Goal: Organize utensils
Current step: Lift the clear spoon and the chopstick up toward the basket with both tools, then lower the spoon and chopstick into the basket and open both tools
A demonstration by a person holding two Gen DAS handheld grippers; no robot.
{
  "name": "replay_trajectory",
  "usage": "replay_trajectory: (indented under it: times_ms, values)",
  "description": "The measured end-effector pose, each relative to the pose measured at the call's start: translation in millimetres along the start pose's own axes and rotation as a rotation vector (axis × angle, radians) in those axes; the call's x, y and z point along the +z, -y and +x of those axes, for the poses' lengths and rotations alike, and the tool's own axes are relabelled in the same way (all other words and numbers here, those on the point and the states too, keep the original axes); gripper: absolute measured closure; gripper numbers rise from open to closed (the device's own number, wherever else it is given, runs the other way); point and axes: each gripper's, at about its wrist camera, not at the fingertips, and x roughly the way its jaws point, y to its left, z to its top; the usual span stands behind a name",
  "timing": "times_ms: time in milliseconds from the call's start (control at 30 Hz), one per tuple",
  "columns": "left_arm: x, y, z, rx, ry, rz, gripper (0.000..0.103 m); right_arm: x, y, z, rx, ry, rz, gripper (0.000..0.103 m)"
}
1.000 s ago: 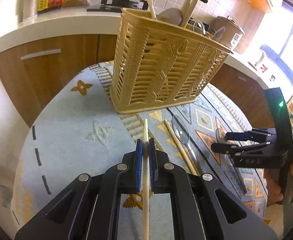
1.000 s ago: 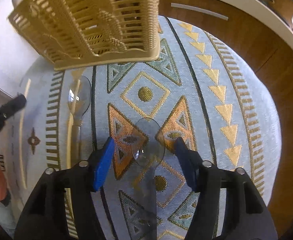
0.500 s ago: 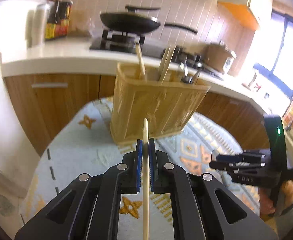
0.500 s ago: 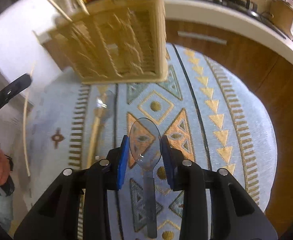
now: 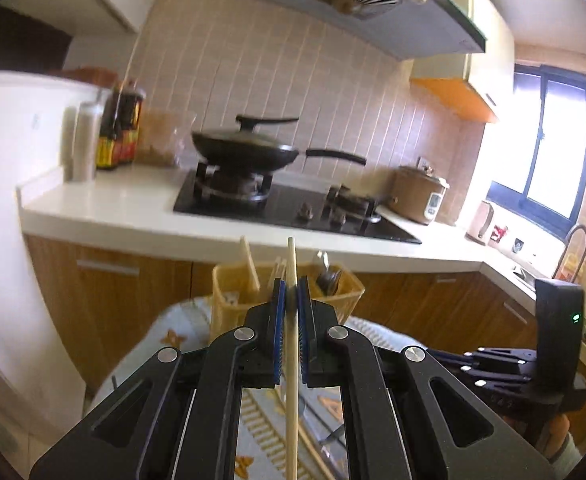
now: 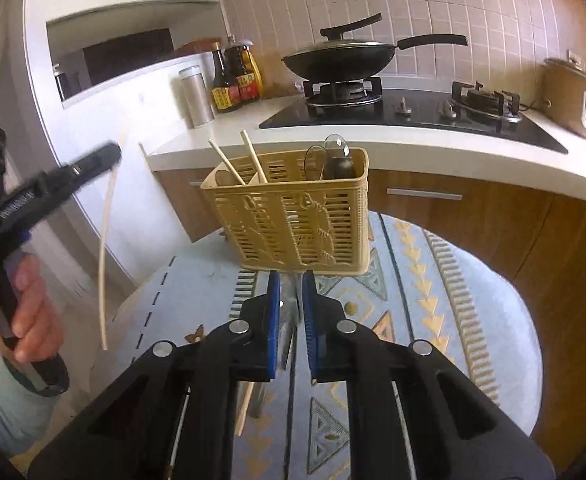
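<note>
Above the patterned surface (image 6: 473,320), a chopstick (image 5: 291,360) is clamped in the left gripper (image 5: 289,304), while a clear spoon (image 6: 289,320) is pinched by the right gripper (image 6: 291,308). Two chopsticks and several spoons are already stood in the basket (image 6: 293,224); another chopstick (image 6: 245,408) is left lying below.

Your left wrist camera looks level along its jaws at the utensil basket (image 5: 285,300) just ahead and the stove counter (image 5: 133,208) behind. Your right wrist camera sits farther back, angled slightly down past its jaws. Both views share basket, wok (image 6: 339,58) and counter.
</note>
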Motion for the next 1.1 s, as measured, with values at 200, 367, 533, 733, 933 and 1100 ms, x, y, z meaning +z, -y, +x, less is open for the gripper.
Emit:
replay_trajectory:
  times_ms: [200,367,533,733,933,1100]
  values:
    - [0,2,1,-0.001,-0.005,0.02,0.099,-12,17,27,0.003,-0.091,0.057,0.093]
    - [-7,-9,7,-0.007,-0.037,0.003,0.099,-20,50,44,-0.085,-0.176,0.162,0.093]
    - [-14,-13,11,-0.02,-0.054,0.008,0.099,-18,94,72,-0.093,-0.268,0.356,0.046]
    - [-18,-14,14,-0.025,-0.065,0.018,0.099,-5,113,127,-0.198,-0.384,0.451,0.047]
    - [-23,-20,20,-0.029,-0.074,0.016,0.099,4,113,174,-0.347,-0.467,0.449,0.047]
    - [-25,-26,22,-0.032,-0.079,0.004,0.099,1,95,184,-0.463,-0.47,0.31,0.058]
